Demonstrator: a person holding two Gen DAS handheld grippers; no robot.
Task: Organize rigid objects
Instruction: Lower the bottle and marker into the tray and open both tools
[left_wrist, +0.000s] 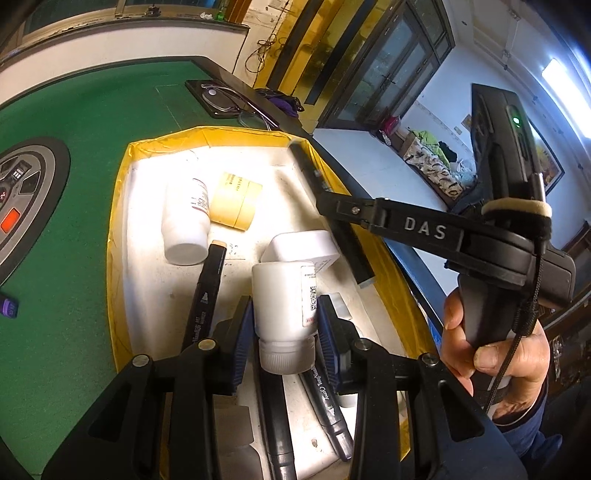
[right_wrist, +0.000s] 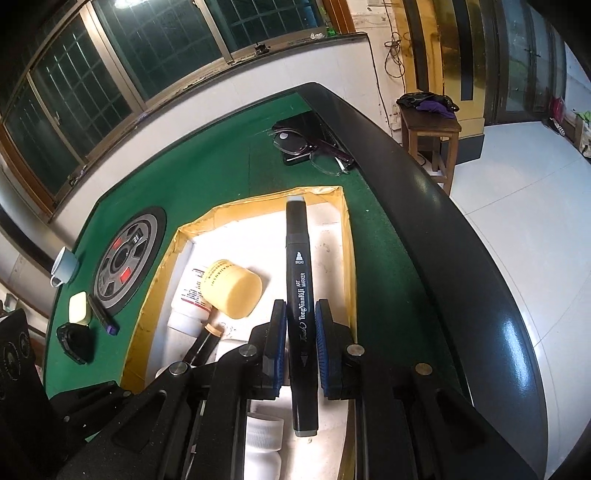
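My left gripper (left_wrist: 285, 325) is shut on a white plastic bottle (left_wrist: 282, 295), cap toward the camera, over a white box with a yellow taped rim (left_wrist: 120, 206). My right gripper (right_wrist: 301, 343) is shut on a black art marker (right_wrist: 299, 280) that points along the box's right wall (right_wrist: 347, 258). The left wrist view shows that gripper (left_wrist: 327, 205) from the side, with the marker (left_wrist: 306, 166) over the box's right edge. Lying in the box are another white bottle (left_wrist: 186, 221), a cream jar (left_wrist: 234, 201), a white square block (left_wrist: 303, 247) and a beige-tipped marker (left_wrist: 207, 291).
The box sits on a green felt table (right_wrist: 221, 162) with a raised black edge (right_wrist: 424, 192) to its right. Beyond it, glasses (right_wrist: 314, 151) rest on a dark flat case. Left of the box are a round control panel (right_wrist: 125, 258), a cup (right_wrist: 66, 266), a white case (right_wrist: 79, 308) and a purple-tipped marker (right_wrist: 103, 317).
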